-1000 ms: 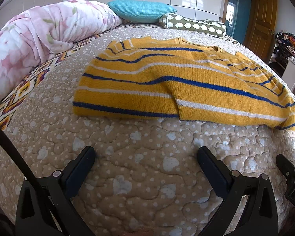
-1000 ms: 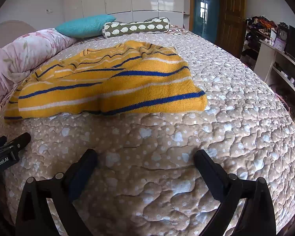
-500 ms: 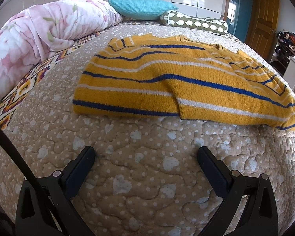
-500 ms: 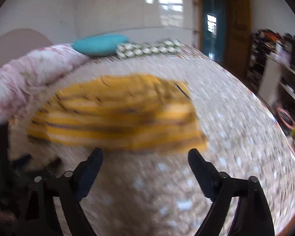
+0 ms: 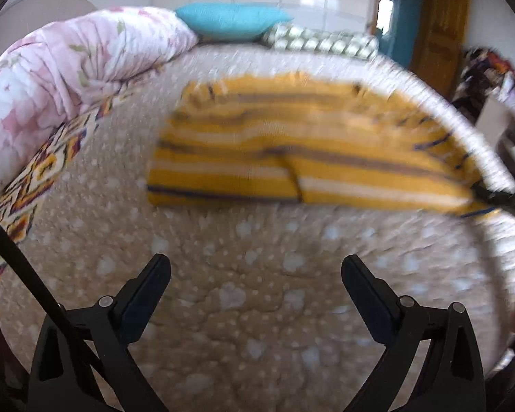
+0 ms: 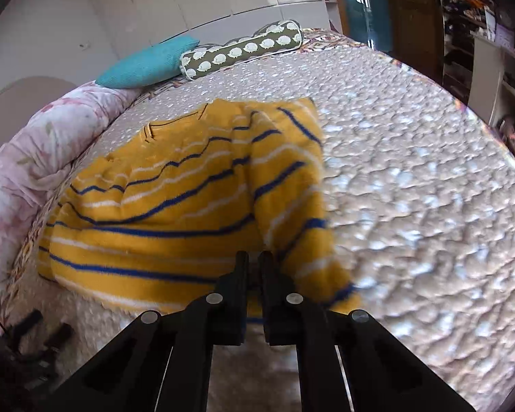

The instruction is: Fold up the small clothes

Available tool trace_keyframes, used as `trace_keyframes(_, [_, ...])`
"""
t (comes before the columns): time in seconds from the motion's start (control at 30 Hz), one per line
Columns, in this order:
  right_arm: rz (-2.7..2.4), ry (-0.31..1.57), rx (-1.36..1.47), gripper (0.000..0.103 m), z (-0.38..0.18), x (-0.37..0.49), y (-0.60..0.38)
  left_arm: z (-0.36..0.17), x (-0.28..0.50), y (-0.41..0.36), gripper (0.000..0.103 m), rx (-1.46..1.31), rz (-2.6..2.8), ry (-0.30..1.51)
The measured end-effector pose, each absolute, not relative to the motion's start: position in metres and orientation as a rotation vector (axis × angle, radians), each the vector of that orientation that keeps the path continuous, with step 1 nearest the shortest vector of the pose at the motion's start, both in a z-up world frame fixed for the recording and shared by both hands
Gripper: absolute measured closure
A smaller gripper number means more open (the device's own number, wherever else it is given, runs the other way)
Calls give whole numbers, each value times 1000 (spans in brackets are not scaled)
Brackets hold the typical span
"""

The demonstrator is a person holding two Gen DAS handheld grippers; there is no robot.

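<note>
A yellow sweater [image 5: 292,151] with blue and white stripes lies on the beige quilted bed [image 5: 243,292]. My left gripper [image 5: 255,271] is open and empty, hovering over bare quilt short of the sweater's near hem. In the right wrist view my right gripper [image 6: 253,261] is shut on the sweater's [image 6: 175,213] right near edge, and the cloth there is lifted and bunched around the fingers. That gripper also shows as a dark shape [image 5: 501,199] at the sweater's right corner in the left wrist view, which is blurred.
A pink floral duvet [image 5: 68,68] lies along the bed's left side. A teal pillow [image 5: 230,20] and a green patterned bolster [image 5: 322,43] sit at the head. Shelves and clutter [image 6: 480,44] stand at the right beyond the bed edge.
My right gripper moved in to the sweater's right edge, shut on it and lifted it. My left gripper pulled back a little and stays open.
</note>
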State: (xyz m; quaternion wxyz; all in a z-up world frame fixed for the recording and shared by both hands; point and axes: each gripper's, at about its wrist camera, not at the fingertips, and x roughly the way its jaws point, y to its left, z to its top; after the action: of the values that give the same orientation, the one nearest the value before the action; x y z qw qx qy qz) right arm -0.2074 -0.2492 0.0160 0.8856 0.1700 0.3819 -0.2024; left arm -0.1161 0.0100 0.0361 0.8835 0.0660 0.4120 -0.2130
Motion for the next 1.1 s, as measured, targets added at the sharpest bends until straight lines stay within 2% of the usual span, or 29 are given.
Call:
trace_keyframes(0.13, [-355, 697, 358, 93, 48, -213, -242, 82, -90, 21, 2, 83, -442, 769])
trace_keyframes(0.23, [-313, 681, 340, 93, 59, -189, -235, 93, -34, 5, 2, 99, -433, 847])
trace_keyframes(0.4, [-293, 717, 325, 93, 58, -139, -245, 75, 55, -14, 2, 81, -355, 949])
trace_keyframes(0.67, [-267, 829, 387, 89, 24, -70, -299, 18, 141, -3, 2, 88, -227, 1048])
trace_keyframes(0.77, [-256, 813, 461, 90, 5, -69, -330, -5, 160, 14, 0, -15, -271, 1107])
trace_keyframes(0.97, [-136, 662, 812, 98, -19, -95, -375, -1, 172, 15, 0, -15, -269, 1108])
trace_keyframes(1.1, [-232, 659, 752, 94, -5, -110, -372, 14, 166, 25, 0, -54, -247, 1096])
